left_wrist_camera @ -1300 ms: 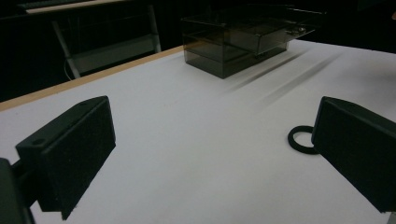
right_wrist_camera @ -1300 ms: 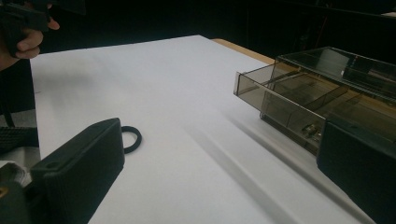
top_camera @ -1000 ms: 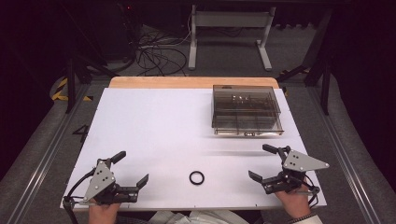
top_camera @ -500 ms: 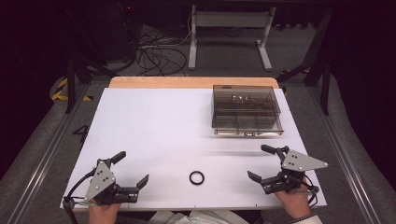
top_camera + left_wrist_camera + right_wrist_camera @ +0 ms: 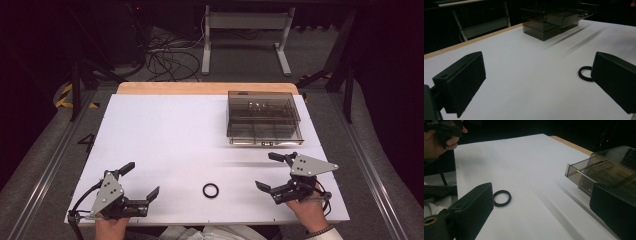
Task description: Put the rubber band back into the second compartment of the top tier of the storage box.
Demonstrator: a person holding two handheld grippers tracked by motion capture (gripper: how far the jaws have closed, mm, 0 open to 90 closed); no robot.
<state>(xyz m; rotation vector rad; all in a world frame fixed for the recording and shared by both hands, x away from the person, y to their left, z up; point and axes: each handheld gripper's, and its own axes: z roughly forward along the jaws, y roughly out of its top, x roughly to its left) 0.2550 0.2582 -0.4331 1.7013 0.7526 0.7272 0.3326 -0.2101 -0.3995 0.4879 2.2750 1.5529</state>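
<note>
1. Black ring (image 5: 210, 190): lies flat on the bench, between my two grippers, touching neither. Round, so no long axis to align with.
2. Right gripper (image 5: 272, 171): jaws spread wide, nothing held. The ring sits to its left and slightly toward me; in the right gripper view the ring (image 5: 502, 198) lies just beyond the tip of the left jaw, outside the gap.
3. Left gripper (image 5: 141, 179): jaws wide apart, empty. The ring lies to its right; in the left gripper view the ring (image 5: 585, 73) is half hidden behind the right jaw.
4. Nearness: I judge the right gripper slightly nearer, though the difference is small; either would have to swing inward to bring the ring between its jaws.
5. Bench (image 5: 165, 135): white, smooth top with a wooden strip along the far edge.
6. Smoked clear box (image 5: 262, 118): compartmented, ahead of my right gripper, well apart from the ring.
7. Room: dark, with cables and a metal frame on the floor beyond the bench.
</note>
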